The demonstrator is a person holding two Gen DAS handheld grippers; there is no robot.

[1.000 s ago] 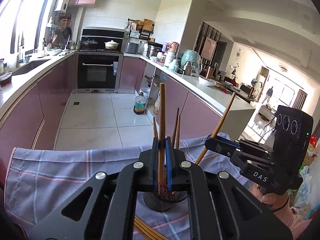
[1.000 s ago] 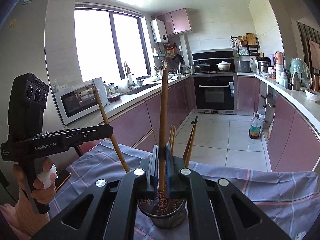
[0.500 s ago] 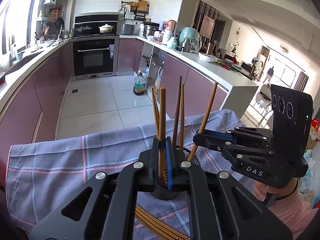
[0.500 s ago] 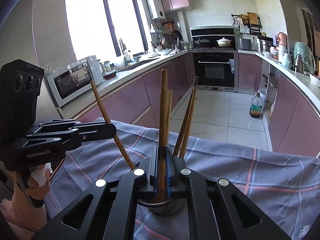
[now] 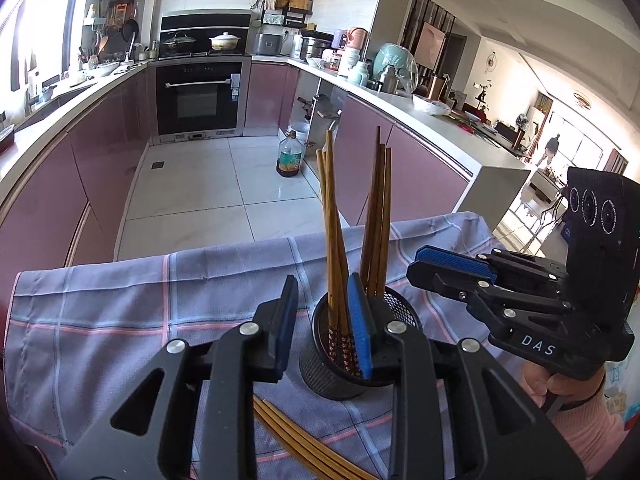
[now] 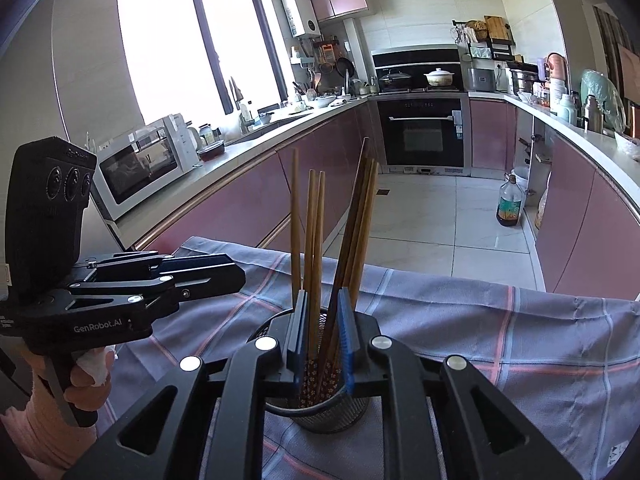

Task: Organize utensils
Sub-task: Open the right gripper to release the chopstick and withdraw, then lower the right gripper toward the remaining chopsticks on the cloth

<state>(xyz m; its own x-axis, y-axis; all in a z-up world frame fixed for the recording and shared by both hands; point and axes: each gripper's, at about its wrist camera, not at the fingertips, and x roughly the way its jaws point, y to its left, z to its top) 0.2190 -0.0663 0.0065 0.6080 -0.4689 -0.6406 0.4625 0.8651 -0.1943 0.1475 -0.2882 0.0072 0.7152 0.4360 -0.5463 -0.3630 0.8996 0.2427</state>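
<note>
both chopsticks now sit in the holder (image 5: pixel 344 344); left gripper (image 5: pixel 325 322) and right gripper (image 6: pixel 323 338) opening, empty. next i fetch loose chopsticks (image 5: pixel 296 440).

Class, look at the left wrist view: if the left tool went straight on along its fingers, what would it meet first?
Probably the black mesh holder, whose rim already lies between the opening fingers, then the brown chopsticks standing in it. The left tool grips nothing; depth is uncertain.
</note>
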